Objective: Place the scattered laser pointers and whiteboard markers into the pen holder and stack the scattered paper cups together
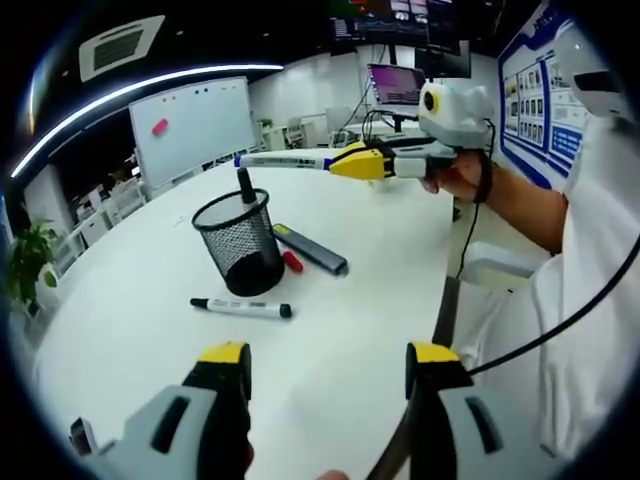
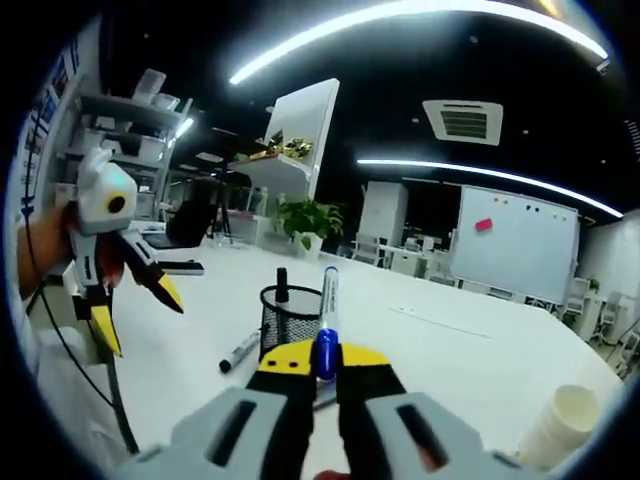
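In the left gripper view, the left gripper point(image 1: 327, 362) hangs wide open and empty above the round white table point(image 1: 150, 330). Ahead of its fingers lie a black marker point(image 1: 241, 308), the mesh pen holder point(image 1: 240, 243) and a dark laser pointer point(image 1: 311, 250). Beyond them, the right gripper point(image 1: 352, 161) is clamped on a blue-capped whiteboard marker point(image 1: 285, 160). Behind stands a whiteboard point(image 1: 193, 125). In the right gripper view, paper cups point(image 2: 559, 425) stand to the right of the fingers.
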{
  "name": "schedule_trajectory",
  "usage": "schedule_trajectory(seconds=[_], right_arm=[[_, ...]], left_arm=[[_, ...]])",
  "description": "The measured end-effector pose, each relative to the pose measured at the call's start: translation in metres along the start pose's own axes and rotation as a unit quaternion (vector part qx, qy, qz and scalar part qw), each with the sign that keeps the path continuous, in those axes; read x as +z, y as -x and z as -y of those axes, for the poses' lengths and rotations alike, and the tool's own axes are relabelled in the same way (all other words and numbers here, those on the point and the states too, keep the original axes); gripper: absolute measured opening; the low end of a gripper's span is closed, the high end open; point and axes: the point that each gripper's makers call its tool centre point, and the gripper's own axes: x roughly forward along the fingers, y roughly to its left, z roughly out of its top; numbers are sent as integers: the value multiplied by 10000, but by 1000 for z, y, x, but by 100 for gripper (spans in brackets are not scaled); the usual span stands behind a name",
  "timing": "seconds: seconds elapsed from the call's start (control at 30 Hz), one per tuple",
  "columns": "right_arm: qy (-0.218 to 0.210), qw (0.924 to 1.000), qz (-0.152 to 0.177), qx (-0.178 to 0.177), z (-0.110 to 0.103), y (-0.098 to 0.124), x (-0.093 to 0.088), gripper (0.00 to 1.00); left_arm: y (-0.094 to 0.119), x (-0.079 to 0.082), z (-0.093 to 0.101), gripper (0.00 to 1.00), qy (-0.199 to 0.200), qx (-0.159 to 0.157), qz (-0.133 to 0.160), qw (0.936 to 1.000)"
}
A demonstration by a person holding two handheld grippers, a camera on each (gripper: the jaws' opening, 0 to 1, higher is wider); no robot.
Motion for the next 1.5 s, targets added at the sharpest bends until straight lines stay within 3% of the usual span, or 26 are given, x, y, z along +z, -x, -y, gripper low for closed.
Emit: schedule_trajectory(seconds=[1.5], right_arm=[[144, 9998, 35, 163, -10, -14, 14, 8]], left_arm=[[1, -2, 0, 64, 33, -2, 17, 10000]])
